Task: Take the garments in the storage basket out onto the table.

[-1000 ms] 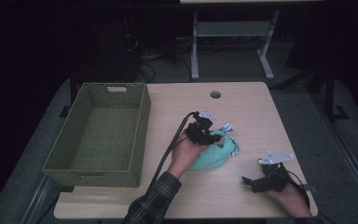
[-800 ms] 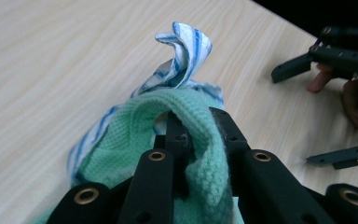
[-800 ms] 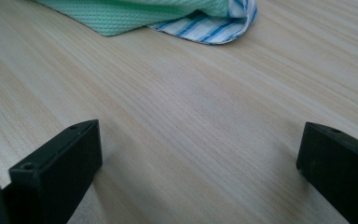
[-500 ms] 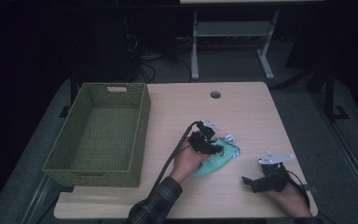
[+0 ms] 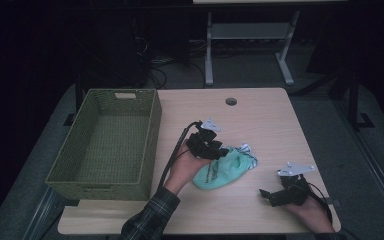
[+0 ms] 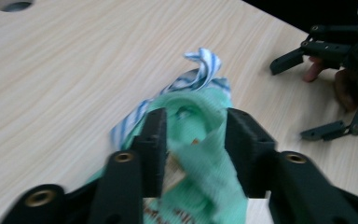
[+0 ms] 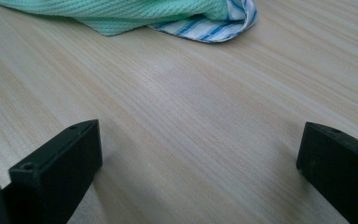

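Green mesh cloth (image 5: 223, 171) lies bunched on the wooden table (image 5: 260, 125), right of the middle, with a blue-striped white cloth (image 5: 245, 150) poking out at its far edge. Over it sits the left gripper (image 6: 193, 140), its jaws partly closed with a fold of the green cloth pinched between them. Nearer the table's front right corner, well apart from the cloths, the right gripper (image 5: 270, 196) rests low with jaws spread wide and nothing between them. A woven green basket (image 5: 145, 135) stands at the table's left.
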Available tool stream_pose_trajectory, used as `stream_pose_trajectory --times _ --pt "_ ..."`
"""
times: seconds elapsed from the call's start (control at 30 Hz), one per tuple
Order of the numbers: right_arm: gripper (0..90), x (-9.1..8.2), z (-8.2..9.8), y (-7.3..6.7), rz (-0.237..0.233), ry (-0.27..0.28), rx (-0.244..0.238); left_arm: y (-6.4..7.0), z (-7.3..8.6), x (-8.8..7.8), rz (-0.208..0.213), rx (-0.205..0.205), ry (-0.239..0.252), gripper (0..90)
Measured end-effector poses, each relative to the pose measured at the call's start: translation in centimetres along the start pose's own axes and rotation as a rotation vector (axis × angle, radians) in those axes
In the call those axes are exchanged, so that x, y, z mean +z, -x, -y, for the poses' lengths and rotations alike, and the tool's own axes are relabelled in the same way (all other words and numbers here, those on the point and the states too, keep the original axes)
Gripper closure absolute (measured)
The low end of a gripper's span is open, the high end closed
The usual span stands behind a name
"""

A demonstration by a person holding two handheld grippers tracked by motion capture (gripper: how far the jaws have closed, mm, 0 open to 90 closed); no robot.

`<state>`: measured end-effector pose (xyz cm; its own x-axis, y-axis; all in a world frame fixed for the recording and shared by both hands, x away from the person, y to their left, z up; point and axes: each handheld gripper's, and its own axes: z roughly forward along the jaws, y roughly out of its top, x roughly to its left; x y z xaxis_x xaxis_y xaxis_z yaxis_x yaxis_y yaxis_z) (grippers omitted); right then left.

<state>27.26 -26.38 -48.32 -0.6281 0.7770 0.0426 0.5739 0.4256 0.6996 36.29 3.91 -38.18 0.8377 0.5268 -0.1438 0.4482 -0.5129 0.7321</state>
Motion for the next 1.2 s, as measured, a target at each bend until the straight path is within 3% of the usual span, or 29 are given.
stream_pose_trajectory --times 0.17,0.23,0.33,0.57,0.77,1.0,1.2 --pt "0.0 0.0 0.0 0.0 0.000 0.000 0.000 -1.0 0.7 -1.3 -0.058 -0.020 0.017 83.8" --pt "0.0 0.0 0.0 0.0 0.000 0.000 0.000 -1.3 1.0 -1.3 -0.095 -0.047 0.002 89.4" --pt "0.0 0.0 0.0 0.0 0.000 0.000 0.000 -1.9 1.6 -0.9 -0.158 -0.050 -0.037 89.5" --pt "0.0 0.0 0.0 0.0 0.000 -0.002 -0.001 -3.6 3.0 0.6 -0.219 -0.086 -0.081 89.4" --pt "0.0 0.0 0.0 0.0 0.000 -0.002 -0.001 -4.3 4.1 2.0 -0.205 -0.113 -0.126 89.4" --pt "0.0 0.0 0.0 0.0 0.000 0.000 -0.001 -4.4 5.3 3.1 -0.178 -0.101 -0.205 89.4" --pt "0.0 0.0 0.0 0.0 0.000 0.000 -0.001 -4.6 6.0 3.2 -0.164 -0.110 -0.223 89.5"
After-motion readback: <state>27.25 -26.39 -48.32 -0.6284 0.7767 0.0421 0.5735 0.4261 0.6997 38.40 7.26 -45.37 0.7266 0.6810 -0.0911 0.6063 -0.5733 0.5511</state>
